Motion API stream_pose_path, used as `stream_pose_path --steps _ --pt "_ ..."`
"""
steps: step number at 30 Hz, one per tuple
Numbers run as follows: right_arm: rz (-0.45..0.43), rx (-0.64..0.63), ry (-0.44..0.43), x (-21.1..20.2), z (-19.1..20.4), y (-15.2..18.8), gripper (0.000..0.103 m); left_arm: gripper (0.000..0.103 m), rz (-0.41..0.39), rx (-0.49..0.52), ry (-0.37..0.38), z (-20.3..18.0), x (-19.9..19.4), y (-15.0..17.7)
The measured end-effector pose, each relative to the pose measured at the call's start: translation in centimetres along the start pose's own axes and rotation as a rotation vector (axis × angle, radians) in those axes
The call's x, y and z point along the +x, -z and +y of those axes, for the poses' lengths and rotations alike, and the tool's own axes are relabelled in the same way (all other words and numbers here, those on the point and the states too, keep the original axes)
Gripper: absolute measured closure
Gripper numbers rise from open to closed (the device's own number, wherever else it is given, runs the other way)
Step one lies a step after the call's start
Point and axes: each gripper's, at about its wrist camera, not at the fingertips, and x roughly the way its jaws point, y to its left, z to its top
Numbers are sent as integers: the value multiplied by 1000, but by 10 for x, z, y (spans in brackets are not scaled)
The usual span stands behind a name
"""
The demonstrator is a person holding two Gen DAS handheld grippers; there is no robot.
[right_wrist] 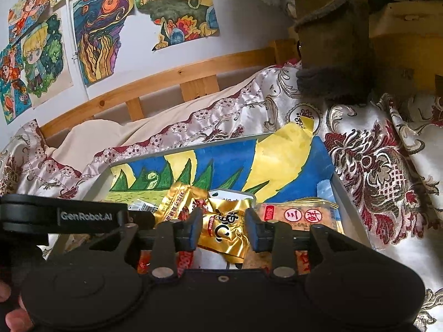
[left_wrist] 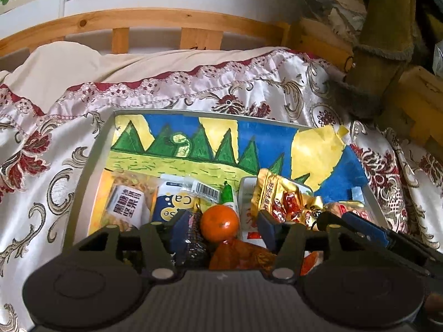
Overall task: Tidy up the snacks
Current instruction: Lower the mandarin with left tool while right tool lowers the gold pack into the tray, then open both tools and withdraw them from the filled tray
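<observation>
Snacks mostly sit in the tray (left_wrist: pixel 94 149) already. My left gripper (left_wrist: pixel 221 228) stands released around the tangerine (left_wrist: pixel 219 222); my right gripper (right_wrist: pixel 223 229) is unclenched, flanking a gold packet (right_wrist: pixel 224 232), seemingly without pinching. I judge sorting nearly finished, with only tidying left on the bed.

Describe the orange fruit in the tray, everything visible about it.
The orange fruit is small, round and bright, with a smooth, slightly dimpled peel and a few dark specks, like a mandarin. It sits whole in the tray among snack packets, between the spread fingers of the left gripper, whose pads do not press it. An orange-brown wrapper lies against its near side.
</observation>
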Motion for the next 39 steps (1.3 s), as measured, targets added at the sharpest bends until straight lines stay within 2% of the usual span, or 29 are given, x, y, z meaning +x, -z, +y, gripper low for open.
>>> stream_pose_path --steps 2,4,8,13,25,39 --pt "-3 -2 6 -1 0 0 59 38 -2 -6 -6 1 -3 -1" --pt "-7 -1 8 -2 -1 -1 51 29 -9 -10 -19 2 -6 -2" --pt "-23 -14 14 -7 2 -4 43 20 -36 -10 -39 3 -17 -3" --pt "-55 -3 21 -16 2 -12 24 2 -65 -52 -80 14 -34 -6" --pt "-121 -22 26 -45 19 -31 2 0 -170 -94 -178 33 -87 -1" --pt "-147 -63 40 -89 38 -32 1 0 -233 -111 -211 44 -143 23"
